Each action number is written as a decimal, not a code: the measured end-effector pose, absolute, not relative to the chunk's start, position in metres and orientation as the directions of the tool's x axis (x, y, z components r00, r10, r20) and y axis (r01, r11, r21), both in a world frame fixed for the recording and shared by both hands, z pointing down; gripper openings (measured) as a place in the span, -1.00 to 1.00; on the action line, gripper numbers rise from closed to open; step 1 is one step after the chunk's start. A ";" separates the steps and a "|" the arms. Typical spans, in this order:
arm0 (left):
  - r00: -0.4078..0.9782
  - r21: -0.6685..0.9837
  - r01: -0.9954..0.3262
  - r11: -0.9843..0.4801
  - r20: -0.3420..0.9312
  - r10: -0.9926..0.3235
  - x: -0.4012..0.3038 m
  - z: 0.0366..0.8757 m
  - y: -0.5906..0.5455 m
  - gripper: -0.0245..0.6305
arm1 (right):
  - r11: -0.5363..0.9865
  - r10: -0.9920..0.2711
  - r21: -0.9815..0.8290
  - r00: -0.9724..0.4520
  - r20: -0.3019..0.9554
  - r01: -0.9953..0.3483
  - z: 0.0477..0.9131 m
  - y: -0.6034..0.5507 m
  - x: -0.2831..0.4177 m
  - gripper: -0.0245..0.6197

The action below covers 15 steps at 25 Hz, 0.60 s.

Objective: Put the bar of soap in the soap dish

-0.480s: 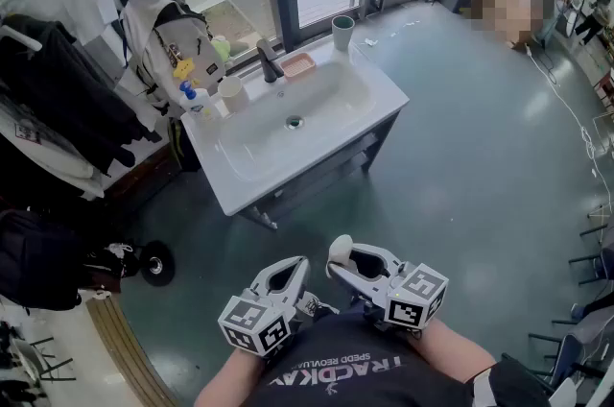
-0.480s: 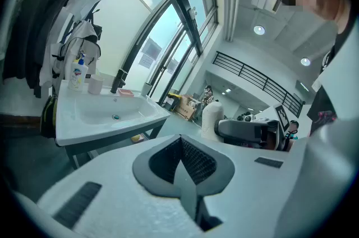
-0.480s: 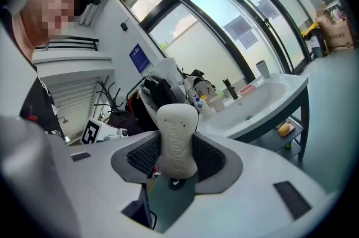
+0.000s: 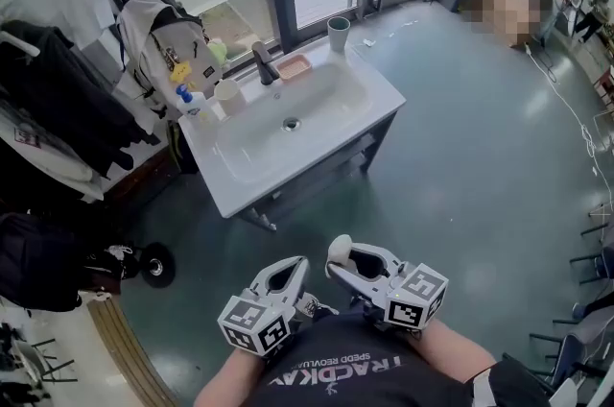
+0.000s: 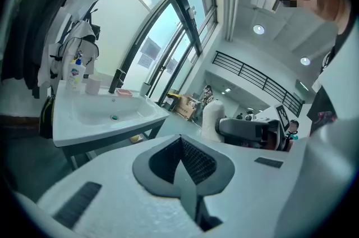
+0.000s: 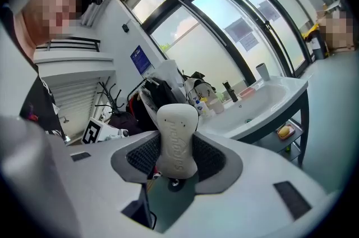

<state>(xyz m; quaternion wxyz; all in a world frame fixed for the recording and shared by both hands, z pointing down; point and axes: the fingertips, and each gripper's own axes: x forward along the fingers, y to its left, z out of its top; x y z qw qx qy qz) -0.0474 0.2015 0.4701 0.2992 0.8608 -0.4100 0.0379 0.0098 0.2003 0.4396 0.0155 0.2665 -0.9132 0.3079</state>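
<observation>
Flanking soap dish point(image 4: 295, 65): faucet point(image 4: 264, 61), cup point(image 4: 338, 33) (soap point(image 6: 176, 138) in right claw point(image 6: 175, 157)).

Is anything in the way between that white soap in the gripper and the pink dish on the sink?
Nothing visible. The right gripper holds the bar of soap; only floor lies between it and the sink. The soap dish sits on its far rim beside the faucet, across the basin.

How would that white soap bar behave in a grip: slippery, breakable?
The soap bar looks dry and matte, so probably not slippery now. It stands stiff between the textured pads, likely solid. Its rounded ends might let it pivot.
</observation>
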 end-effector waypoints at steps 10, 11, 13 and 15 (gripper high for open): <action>0.651 0.465 -0.740 -0.486 0.316 -0.690 -0.036 0.468 0.200 -0.90 | 0.667 -0.466 -0.573 -0.867 0.177 -0.476 0.440 0.196 0.022 -0.37; 0.650 0.462 -0.742 -0.486 0.316 -0.691 -0.034 0.467 0.200 -0.90 | 0.666 -0.467 -0.574 -0.866 0.178 -0.477 0.440 0.195 0.024 -0.37; 0.648 0.460 -0.744 -0.485 0.317 -0.693 -0.031 0.467 0.200 -0.90 | 0.665 -0.466 -0.574 -0.866 0.181 -0.478 0.441 0.194 0.027 -0.37; 0.647 0.461 -0.744 -0.484 0.317 -0.693 -0.028 0.467 0.200 -0.90 | 0.665 -0.466 -0.574 -0.866 0.182 -0.479 0.440 0.193 0.030 -0.37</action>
